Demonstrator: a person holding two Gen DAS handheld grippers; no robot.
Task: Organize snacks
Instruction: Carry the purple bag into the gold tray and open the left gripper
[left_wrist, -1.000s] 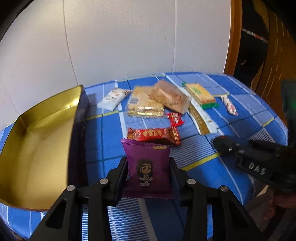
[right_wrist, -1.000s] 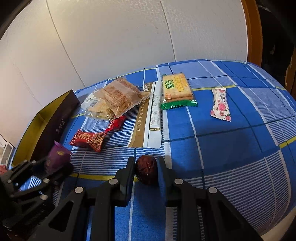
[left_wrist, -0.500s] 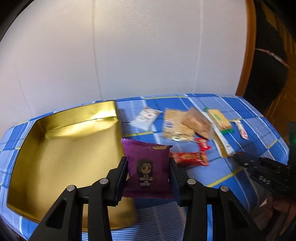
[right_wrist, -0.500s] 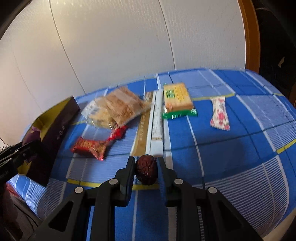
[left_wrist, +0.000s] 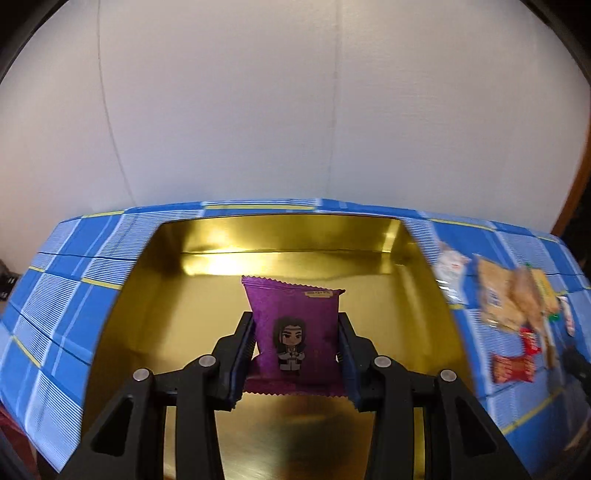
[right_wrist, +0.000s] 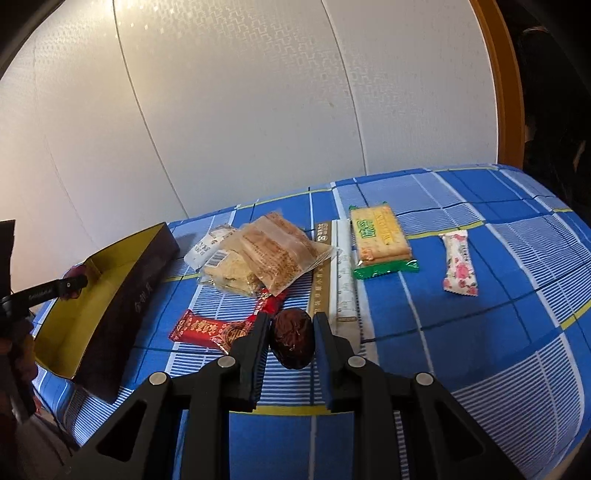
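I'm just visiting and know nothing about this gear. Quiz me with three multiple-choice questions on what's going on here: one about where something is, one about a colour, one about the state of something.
1. Where is the purple packet?
A. Flat on the cloth
B. Held over the gold box
C. Under the crackers

2. What colour is the inside of the box?
A. Gold
B. White
C. Green

3. What is the right gripper doing?
A. Standing open and empty
B. Shut on a dark dried date
C. Shut on the pink candy

Answers:
1 B, the left gripper holds the packet with the box's gold floor behind it.
2 A, its walls and floor shine gold.
3 B, the dark dried date sits clamped between its fingers.
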